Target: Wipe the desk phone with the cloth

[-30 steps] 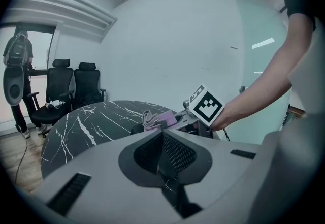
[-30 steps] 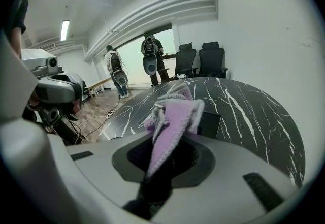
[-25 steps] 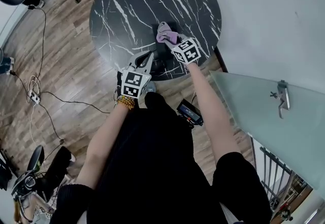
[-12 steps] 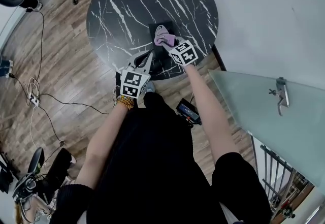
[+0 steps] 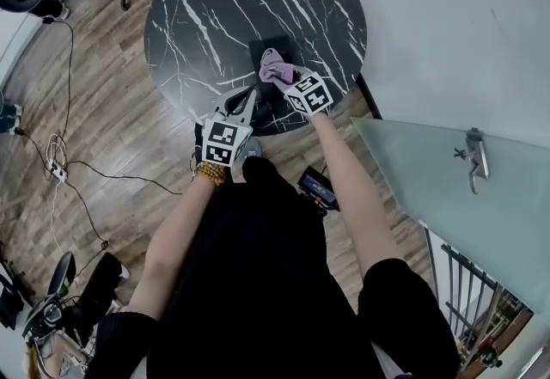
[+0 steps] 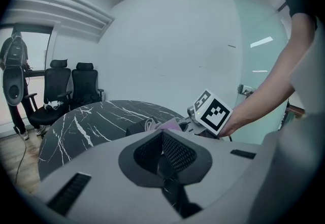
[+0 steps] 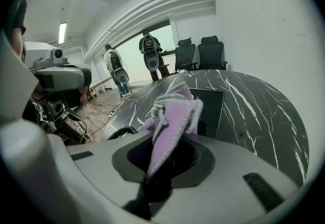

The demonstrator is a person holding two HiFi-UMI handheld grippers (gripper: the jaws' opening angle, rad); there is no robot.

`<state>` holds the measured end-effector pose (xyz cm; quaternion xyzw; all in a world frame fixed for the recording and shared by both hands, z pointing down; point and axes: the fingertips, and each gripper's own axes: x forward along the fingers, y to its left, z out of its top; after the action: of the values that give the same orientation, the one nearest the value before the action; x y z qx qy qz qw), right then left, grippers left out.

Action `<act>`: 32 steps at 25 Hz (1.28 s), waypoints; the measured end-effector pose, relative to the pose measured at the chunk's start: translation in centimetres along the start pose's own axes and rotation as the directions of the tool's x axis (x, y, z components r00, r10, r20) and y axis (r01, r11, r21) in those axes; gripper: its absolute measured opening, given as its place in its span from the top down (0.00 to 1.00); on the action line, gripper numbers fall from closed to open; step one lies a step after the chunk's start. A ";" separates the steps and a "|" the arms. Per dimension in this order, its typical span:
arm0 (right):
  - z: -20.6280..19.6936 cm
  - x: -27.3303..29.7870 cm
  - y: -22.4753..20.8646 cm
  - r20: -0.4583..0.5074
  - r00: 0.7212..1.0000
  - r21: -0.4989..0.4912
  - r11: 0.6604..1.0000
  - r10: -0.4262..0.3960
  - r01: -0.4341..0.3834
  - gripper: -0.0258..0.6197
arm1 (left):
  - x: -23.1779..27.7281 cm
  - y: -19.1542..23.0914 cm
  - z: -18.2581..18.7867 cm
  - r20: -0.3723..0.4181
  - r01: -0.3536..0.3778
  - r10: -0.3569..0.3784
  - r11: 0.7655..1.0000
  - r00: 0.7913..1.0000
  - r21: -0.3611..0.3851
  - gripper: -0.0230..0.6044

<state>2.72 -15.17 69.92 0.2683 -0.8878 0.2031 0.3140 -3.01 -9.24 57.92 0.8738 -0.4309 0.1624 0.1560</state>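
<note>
A black desk phone [image 5: 273,51] lies on the round black marble table [image 5: 198,16], near its front edge. Bunched over the phone is a purple cloth [image 5: 275,70], and my right gripper [image 5: 282,76] is shut on it. From the right gripper view, the cloth [image 7: 172,116] hangs out of the jaws above the phone's flat panel [image 7: 210,106], with the coiled cord [image 7: 119,131] to the left. My left gripper [image 5: 247,98] hovers at the table's near edge, left of the phone, its jaws together with nothing in them [image 6: 162,139]. The phone body [image 6: 138,126] is mostly hidden there.
Wood floor with cables [image 5: 60,154] lies left of the table. Black office chairs [image 6: 71,86] stand beyond it. A glass partition [image 5: 455,188] with a handle is at my right, a white wall behind. Two people [image 7: 114,73] stand far off by the window.
My right gripper has drawn the cloth a little toward me across the phone. The left gripper has barely moved.
</note>
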 end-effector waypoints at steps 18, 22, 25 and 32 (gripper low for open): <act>-1.6 -0.2 0.7 -0.005 1.000 0.033 0.999 0.013 -0.013 0.84 | -0.4 -0.3 -1.2 -0.023 0.000 0.000 1.000 1.000 0.001 0.94; -1.8 -0.3 0.8 -0.011 1.000 0.034 0.999 0.014 -0.013 0.84 | -0.5 -0.3 -1.5 -0.027 0.000 0.000 1.000 1.000 -0.001 0.94; -1.9 -0.4 0.8 -0.010 1.000 0.037 0.999 0.012 -0.011 0.84 | -0.5 -0.3 -1.6 -0.028 -0.001 0.001 1.000 1.000 0.001 0.94; -2.7 -0.5 1.2 -0.022 1.000 0.051 0.999 0.016 -0.015 0.84 | -0.5 -0.3 -1.8 -0.034 0.004 -0.004 1.000 0.999 0.002 0.94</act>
<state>3.53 -12.63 71.32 0.2669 -0.8808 0.2313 0.3154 -3.29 -7.94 59.32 0.8720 -0.4261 0.1775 0.1628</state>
